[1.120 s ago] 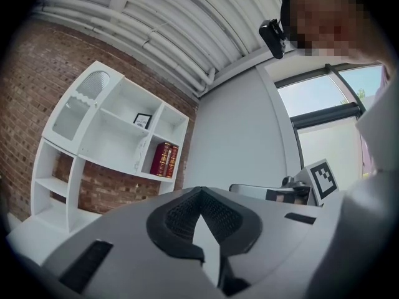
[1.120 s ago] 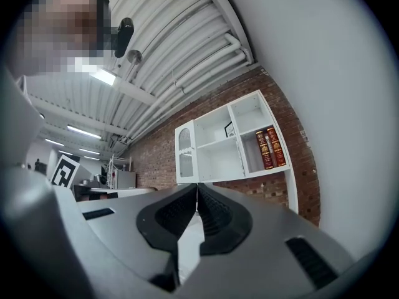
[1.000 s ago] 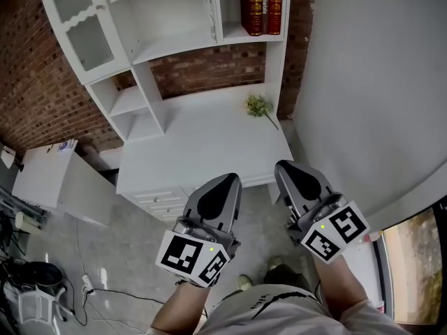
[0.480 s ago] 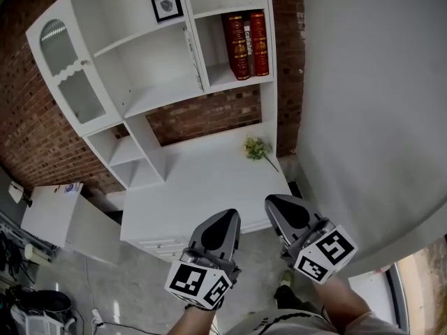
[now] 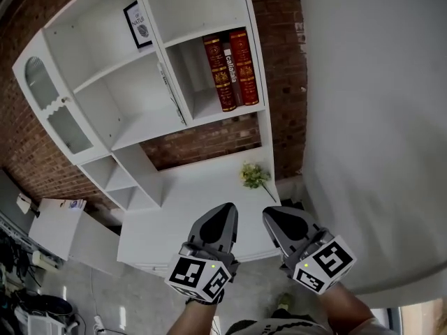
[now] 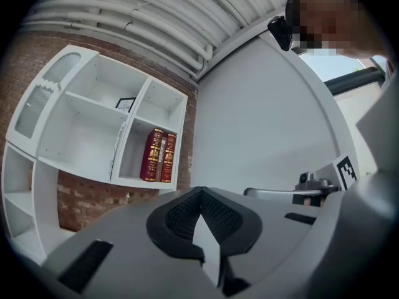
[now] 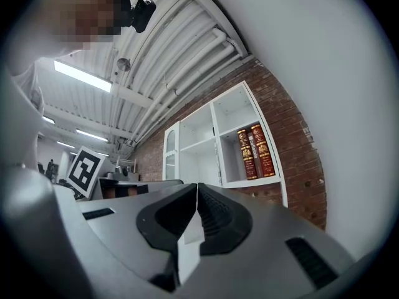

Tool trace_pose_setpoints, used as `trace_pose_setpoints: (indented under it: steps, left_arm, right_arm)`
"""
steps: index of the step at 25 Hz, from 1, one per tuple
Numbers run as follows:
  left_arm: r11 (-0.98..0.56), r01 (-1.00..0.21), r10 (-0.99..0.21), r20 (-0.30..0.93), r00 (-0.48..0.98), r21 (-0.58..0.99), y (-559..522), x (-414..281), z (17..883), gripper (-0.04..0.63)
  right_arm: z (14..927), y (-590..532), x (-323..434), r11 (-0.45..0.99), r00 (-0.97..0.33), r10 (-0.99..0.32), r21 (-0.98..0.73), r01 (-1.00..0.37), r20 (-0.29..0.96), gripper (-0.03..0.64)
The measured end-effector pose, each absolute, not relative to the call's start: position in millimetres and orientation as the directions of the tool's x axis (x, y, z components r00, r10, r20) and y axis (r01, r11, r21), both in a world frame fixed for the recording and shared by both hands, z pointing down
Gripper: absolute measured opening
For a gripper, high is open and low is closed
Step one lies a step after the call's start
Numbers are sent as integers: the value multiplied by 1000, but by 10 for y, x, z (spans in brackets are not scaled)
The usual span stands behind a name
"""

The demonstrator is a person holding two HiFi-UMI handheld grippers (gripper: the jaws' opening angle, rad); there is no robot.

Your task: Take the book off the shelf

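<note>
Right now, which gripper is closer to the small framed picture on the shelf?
Left. The left gripper hangs below and right of the framed picture; the right gripper is farther right still, beside the left one.

Mock home study set up inside industrial hall or lab; ahead of left tongs (image 5: 225,209) and right tongs (image 5: 269,213): white desk (image 5: 202,204) with shelf unit (image 5: 126,121) against brick wall (image 5: 279,61); red books (image 5: 230,68), framed picture (image 5: 137,25), flower sprig (image 5: 255,176) as home touches; high above tongs, bare ceiling pipes (image 6: 156,17), strip lights (image 7: 81,76); right of right tongs, plain white partition (image 5: 377,117); left of left tongs, gear (image 5: 31,311) on grey floor (image 5: 91,285).
</note>
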State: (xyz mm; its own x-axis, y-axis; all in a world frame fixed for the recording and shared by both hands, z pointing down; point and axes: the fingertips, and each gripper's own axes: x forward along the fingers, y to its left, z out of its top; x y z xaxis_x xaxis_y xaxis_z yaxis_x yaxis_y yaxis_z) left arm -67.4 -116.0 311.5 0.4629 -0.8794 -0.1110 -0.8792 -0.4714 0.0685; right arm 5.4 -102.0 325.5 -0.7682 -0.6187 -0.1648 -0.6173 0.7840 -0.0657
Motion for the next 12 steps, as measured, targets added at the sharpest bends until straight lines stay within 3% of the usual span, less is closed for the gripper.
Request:
trace_pose_setpoints:
  steps: [12]
  left_arm:
    - [-387, -922, -907, -179, 380, 3, -2330, -572, 2648, 12]
  right_arm:
    - [3149, -1785, 390, 779, -753, -625, -97, -620, -207, 18]
